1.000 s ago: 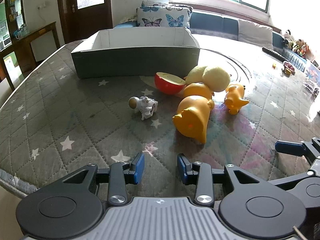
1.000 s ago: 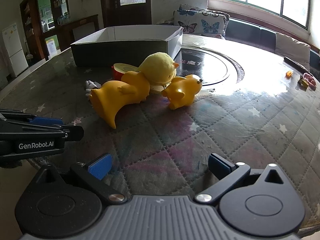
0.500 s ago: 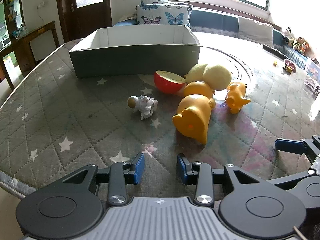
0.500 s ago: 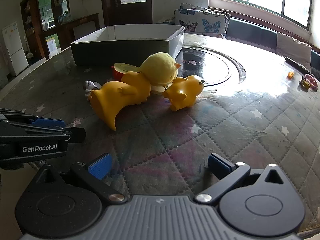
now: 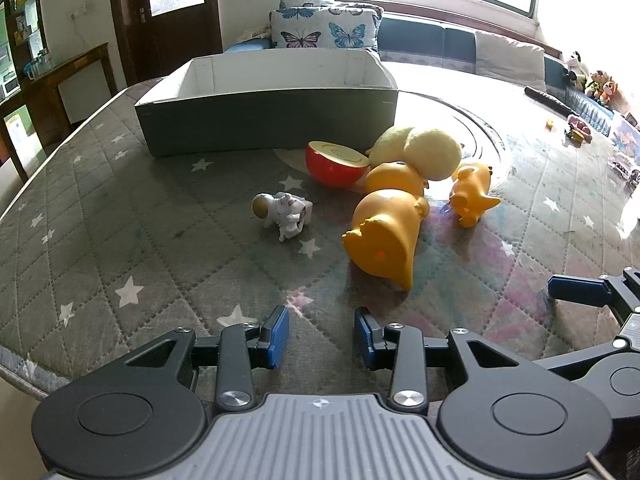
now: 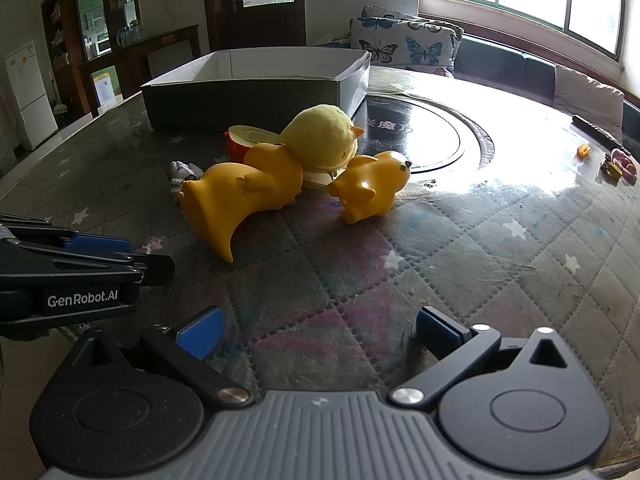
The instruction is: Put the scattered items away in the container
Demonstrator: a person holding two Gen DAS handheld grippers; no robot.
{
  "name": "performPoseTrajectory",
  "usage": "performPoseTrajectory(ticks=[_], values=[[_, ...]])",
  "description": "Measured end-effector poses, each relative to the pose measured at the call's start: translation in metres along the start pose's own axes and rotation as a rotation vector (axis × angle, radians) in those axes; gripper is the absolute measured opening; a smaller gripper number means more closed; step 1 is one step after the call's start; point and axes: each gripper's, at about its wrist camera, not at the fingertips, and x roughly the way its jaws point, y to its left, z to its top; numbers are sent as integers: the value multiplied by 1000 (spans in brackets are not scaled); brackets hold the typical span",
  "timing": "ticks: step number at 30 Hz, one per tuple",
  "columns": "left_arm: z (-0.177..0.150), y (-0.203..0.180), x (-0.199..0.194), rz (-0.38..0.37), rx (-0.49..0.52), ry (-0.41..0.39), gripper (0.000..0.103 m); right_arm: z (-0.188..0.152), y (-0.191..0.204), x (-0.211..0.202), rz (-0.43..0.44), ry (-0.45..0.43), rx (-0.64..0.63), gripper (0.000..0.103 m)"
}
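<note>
A grey open box (image 5: 268, 120) stands at the far side of the quilted table; it also shows in the right wrist view (image 6: 256, 96). In front of it lie a red apple half (image 5: 334, 164), a yellow plush chick (image 5: 424, 152), a large orange duck on its side (image 5: 386, 232), a small orange pig (image 5: 472, 196) and a small astronaut figure (image 5: 282, 214). My left gripper (image 5: 322, 336) is open and empty, near the front edge, short of the astronaut. My right gripper (image 6: 316, 328) is wide open and empty, short of the duck (image 6: 244, 196) and pig (image 6: 372, 192).
The table (image 5: 100, 216) has a glass turntable (image 6: 424, 140) at its middle. Small toys (image 6: 616, 164) and a dark remote (image 6: 596, 130) lie at the far right. A sofa with butterfly cushions (image 5: 320, 32) stands behind the table. The left gripper's body (image 6: 68, 280) shows at the right wrist view's left edge.
Both grippers have moved slightly forward towards the toys. Their jaws have stayed as open as before. The toys have not moved.
</note>
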Motion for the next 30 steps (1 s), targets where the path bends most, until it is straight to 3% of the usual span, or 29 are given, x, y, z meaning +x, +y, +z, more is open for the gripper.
performPoseTrajectory(ticks=[30], values=[[-1, -2, 2, 2, 6, 2, 39, 1, 0, 1, 1, 2, -2, 103]])
